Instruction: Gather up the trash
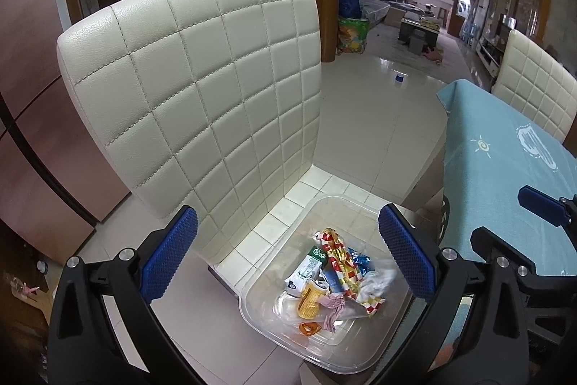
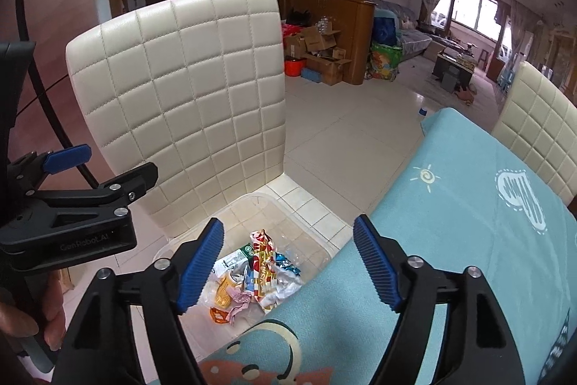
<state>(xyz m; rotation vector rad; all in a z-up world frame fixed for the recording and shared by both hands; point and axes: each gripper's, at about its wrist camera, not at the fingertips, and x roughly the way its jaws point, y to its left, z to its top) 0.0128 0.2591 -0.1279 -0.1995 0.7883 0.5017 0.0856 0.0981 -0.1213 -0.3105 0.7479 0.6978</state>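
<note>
Clear plastic bin on the seat of a cream quilted chair, just left of the table edge; also seen in the right wrist view, partly hidden behind the tablecloth. Inside the bin, a loose heap of trash: red, white and gold checked wrapper, green-and-white carton, yellow packet, pink crumpled scrap, white crumpled tissue, small orange piece at the near side. Same heap in the right wrist view, lying toward the near half of the bin. Left gripper above the near left part of the bin, blue fingers spread wide, nothing between them, no contact with the trash. Right gripper over the near right rim of the bin and the table edge, blue fingers well apart, nothing between the pads. Left gripper body also visible at the left of the right wrist view, with part of a hand on its handle. Table covered in a light blue printed cloth, to the right of the chair. Second cream quilted chair at the far right side of the table. Pale tiled floor beyond, living room with window far right.
</note>
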